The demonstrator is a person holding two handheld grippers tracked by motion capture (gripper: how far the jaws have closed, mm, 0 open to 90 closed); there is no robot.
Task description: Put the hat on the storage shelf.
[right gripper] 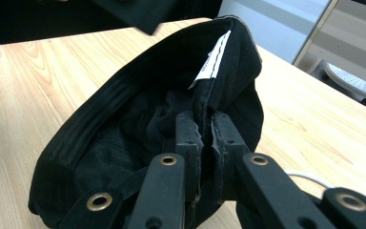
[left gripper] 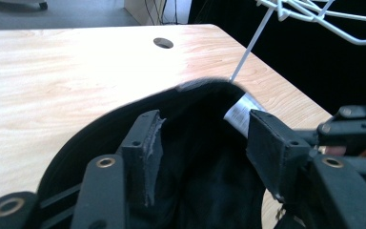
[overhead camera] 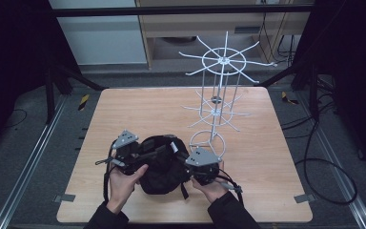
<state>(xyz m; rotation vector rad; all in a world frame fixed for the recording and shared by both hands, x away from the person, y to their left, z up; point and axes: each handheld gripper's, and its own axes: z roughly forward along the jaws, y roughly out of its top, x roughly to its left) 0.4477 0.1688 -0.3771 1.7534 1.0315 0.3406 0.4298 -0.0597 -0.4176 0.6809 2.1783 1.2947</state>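
Item: black fabric cap, inside up, on wooden table. Right gripper pinches its rim; left gripper jaws spread, gripping nothing. Likely outstanding: hanging on white wire rack, which carries nothing.

You can read nothing: the white label inside the black cap is too blurred.

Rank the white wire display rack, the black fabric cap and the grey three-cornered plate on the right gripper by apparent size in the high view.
1. White wire display rack, tallest and widest.
2. Black fabric cap, clearly smaller.
3. Grey three-cornered plate, smallest by far.
The rack stands farther from the camera, so its lead is safe.
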